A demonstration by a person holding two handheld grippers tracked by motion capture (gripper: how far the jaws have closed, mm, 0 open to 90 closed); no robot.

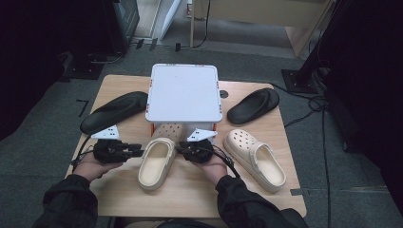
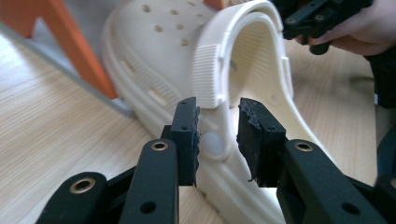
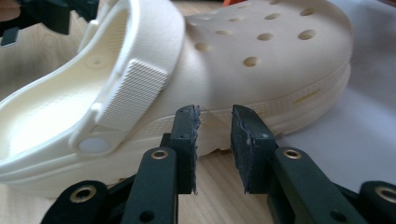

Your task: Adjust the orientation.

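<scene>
A cream clog [image 1: 157,164] lies in the middle of the wooden table [image 1: 190,199], its toe tucked under a white box [image 1: 184,92]. My left gripper [image 1: 137,151] sits at the clog's left side and my right gripper [image 1: 180,148] at its right side, both near the strap. In the left gripper view the clog [image 2: 154,60] stands just beyond the left gripper [image 2: 218,135], whose jaws are slightly parted, near the strap rivet. In the right gripper view the right gripper [image 3: 214,140] points at the sole edge of the clog [image 3: 261,70], with a narrow gap and nothing clamped.
A second cream clog [image 1: 256,159] lies to the right. One black slipper [image 1: 114,111] lies left of the box and another black slipper [image 1: 253,105] right of it. The box stands on orange legs [image 2: 84,51]. Bare tabletop stretches along the near edge.
</scene>
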